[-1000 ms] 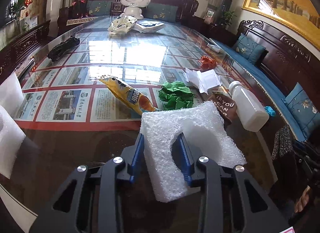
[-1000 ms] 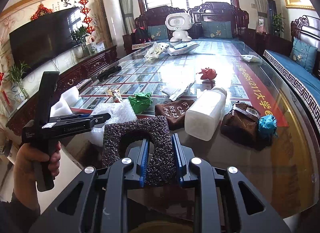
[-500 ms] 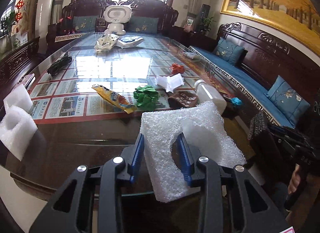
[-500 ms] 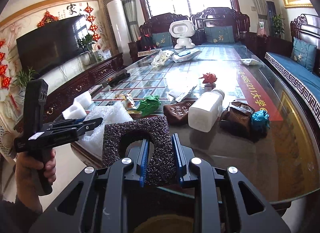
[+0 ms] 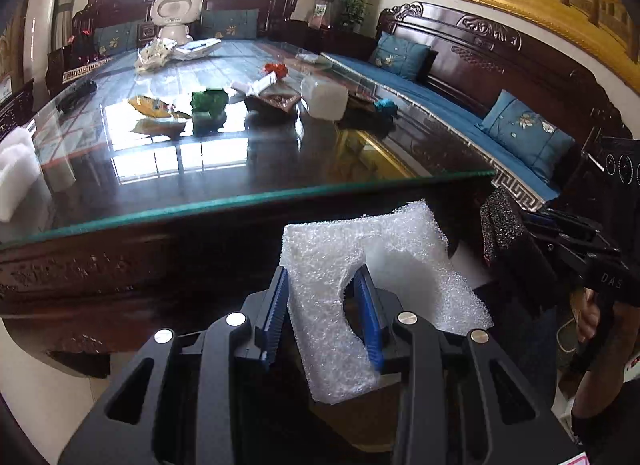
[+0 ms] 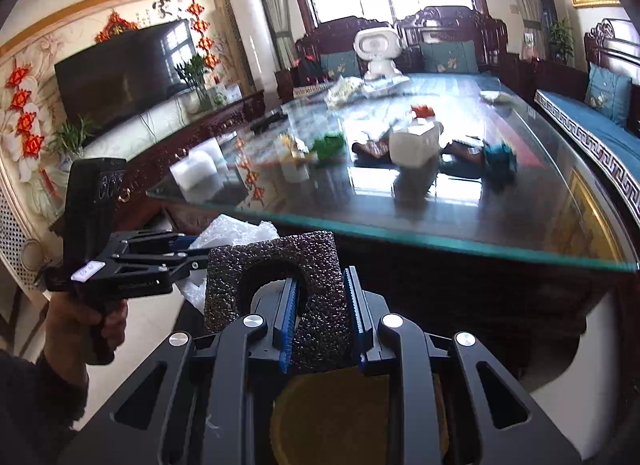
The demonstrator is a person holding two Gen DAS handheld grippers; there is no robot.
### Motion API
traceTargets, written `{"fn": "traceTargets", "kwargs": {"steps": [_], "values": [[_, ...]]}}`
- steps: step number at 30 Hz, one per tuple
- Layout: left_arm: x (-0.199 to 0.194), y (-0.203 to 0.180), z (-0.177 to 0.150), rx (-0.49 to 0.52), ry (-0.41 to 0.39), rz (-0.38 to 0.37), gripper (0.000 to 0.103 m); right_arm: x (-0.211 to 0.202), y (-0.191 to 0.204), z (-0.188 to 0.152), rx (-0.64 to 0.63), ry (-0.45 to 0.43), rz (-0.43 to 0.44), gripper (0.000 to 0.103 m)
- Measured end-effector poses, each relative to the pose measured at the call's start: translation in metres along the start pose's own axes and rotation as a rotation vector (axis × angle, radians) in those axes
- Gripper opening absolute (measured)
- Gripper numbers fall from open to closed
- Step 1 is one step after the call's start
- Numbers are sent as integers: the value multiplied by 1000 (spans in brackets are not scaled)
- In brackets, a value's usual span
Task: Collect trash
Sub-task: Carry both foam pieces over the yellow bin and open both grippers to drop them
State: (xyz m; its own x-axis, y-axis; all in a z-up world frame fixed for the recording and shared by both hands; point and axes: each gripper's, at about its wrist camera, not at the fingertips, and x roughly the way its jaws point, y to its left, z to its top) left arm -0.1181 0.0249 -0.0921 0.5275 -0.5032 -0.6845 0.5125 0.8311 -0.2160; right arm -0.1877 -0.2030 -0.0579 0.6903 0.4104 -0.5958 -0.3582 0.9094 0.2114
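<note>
My left gripper (image 5: 323, 285) is shut on a white foam piece (image 5: 384, 265) and holds it below and in front of the table's glass edge (image 5: 240, 201). My right gripper (image 6: 320, 285) is shut on a black foam piece (image 6: 280, 261), also off the table, above a round brown opening (image 6: 352, 417). The left gripper (image 6: 188, 251) shows in the right wrist view with the white foam (image 6: 236, 231). On the table lie a yellow wrapper (image 5: 154, 105), green crumpled paper (image 5: 209, 101), a white plastic bottle (image 5: 325, 99) and a brown pouch (image 5: 276, 99).
More white foam (image 5: 14, 169) sits at the table's left edge. A toy robot (image 5: 174, 15) and crumpled bags (image 5: 154, 53) stand at the far end. A blue-cushioned bench (image 5: 440, 101) runs along the right. A TV (image 6: 120, 73) is on the left wall.
Both grippers have pulled back and dropped from above the table to below its near edge, each still holding its foam piece.
</note>
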Motion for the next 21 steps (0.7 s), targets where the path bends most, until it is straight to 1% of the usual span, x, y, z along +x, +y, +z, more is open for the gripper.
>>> {"fn": "traceTargets", "kwargs": {"steps": [3,6,10,11,12,13,14,16,21], "values": [[12,-4,-19,6,63,-10,35,5,-6,-25,35,58,-10,23],[26,-12,-32,25,109,-28,35,14,-14,-45,67,108,-45,23],[37,-16,-46,40,142,-48,35,25,-23,-65,90,165,-69,24],[39,-17,-48,43,147,-53,35,27,-25,-69,97,172,-90,24],[41,-19,-51,44,154,-55,35,28,-27,-72,106,178,-101,32],[44,-21,-53,46,160,-58,35,29,-30,-76,118,186,-103,46],[46,-22,-55,50,167,-59,35,29,-33,-78,135,184,-107,50],[49,-24,-57,57,179,-56,36,29,-39,-84,153,190,-104,51],[62,-32,-61,64,220,-65,36,19,-49,-87,193,154,-96,51]]}}
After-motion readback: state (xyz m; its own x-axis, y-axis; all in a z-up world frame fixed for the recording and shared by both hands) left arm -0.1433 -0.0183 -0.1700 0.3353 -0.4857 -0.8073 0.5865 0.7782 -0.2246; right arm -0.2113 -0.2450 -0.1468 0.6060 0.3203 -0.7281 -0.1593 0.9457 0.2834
